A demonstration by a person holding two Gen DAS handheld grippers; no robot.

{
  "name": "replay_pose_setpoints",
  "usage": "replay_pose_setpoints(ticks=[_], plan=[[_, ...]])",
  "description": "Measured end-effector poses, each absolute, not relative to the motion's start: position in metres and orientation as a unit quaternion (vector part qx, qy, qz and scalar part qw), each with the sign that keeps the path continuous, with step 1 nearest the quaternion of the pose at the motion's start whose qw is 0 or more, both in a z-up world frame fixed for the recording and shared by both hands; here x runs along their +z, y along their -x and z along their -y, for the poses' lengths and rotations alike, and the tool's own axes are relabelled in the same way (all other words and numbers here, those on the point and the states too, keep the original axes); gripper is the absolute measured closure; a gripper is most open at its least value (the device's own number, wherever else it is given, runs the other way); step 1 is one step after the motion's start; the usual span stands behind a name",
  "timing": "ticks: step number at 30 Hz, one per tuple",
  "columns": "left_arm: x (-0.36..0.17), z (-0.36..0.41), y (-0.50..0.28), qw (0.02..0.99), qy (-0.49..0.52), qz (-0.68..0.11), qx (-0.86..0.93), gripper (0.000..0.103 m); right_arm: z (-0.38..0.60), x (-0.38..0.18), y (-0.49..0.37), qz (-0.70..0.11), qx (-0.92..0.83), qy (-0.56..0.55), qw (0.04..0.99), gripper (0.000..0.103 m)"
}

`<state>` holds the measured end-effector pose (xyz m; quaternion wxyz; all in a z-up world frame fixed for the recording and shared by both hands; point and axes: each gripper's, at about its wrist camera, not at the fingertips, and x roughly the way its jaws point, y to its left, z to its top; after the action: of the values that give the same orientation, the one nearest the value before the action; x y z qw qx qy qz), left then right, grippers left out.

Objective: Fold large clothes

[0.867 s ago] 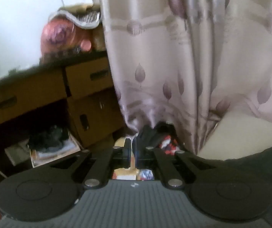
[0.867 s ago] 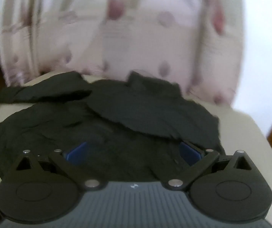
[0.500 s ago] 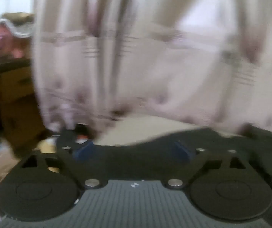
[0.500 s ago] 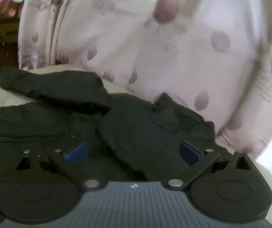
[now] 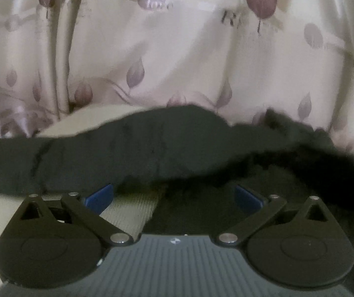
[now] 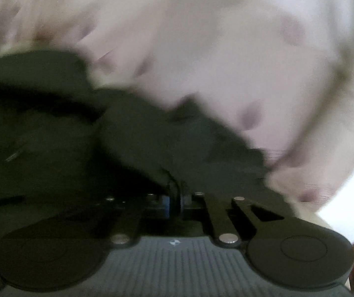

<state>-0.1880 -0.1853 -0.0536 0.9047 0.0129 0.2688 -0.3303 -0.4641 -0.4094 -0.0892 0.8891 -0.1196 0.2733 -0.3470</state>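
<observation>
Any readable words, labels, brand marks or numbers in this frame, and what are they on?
"R": dark lettering on the curtain in the left wrist view; what follows is too blurred to read.
Small white emblem, no letters, on the left tool's body and on the right tool's body.
Nothing else readable.

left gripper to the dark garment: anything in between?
Nothing visible. The left gripper, jaws wide open, hovers right at the crumpled dark fabric garment on the cream surface; only bare surface and cloth lie between the jaws. The patterned curtain hangs behind.
</observation>
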Motion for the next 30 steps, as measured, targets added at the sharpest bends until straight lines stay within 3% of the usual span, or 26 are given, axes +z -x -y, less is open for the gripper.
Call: replay_pose_setpoints(ticks=[5,10,17,23,26,28,30], plan=[[-0.066,0.169,0.192,0.897,0.001,-0.271,-0.350,0.000,0.502,-0.023,0.597,-0.201,-0.486,0.046,0.850,0.097],[-0.069,0.156,0.193,0.894,0.006,-0.280,-0.351,0.000,0.597,-0.008,0.738,-0.167,-0.615,-0.055,0.769,0.097],[-0.080,0.137,0.191,0.885,0.022,-0.327,-0.330,0.000,0.684,-0.078,0.866,-0.184,-0.689,-0.203,0.671,0.098],[-0.069,0.137,0.210,0.893,-0.043,-0.291,-0.342,0.000,0.662,-0.128,0.925,-0.109,-0.694,-0.349,0.620,0.089],[-0.054,0.130,0.217,0.890,-0.085,-0.267,-0.359,0.000,0.610,-0.123,0.923,-0.100,-0.654,-0.332,0.672,0.067],[-0.048,0.119,0.215,0.884,-0.102,-0.262,-0.375,0.000,0.567,-0.119,0.917,-0.101,-0.605,-0.332,0.717,0.034],[-0.049,0.109,0.210,0.877,-0.128,-0.263,-0.381,0.000,0.524,-0.118,0.914,-0.096,-0.533,-0.345,0.767,0.025]])
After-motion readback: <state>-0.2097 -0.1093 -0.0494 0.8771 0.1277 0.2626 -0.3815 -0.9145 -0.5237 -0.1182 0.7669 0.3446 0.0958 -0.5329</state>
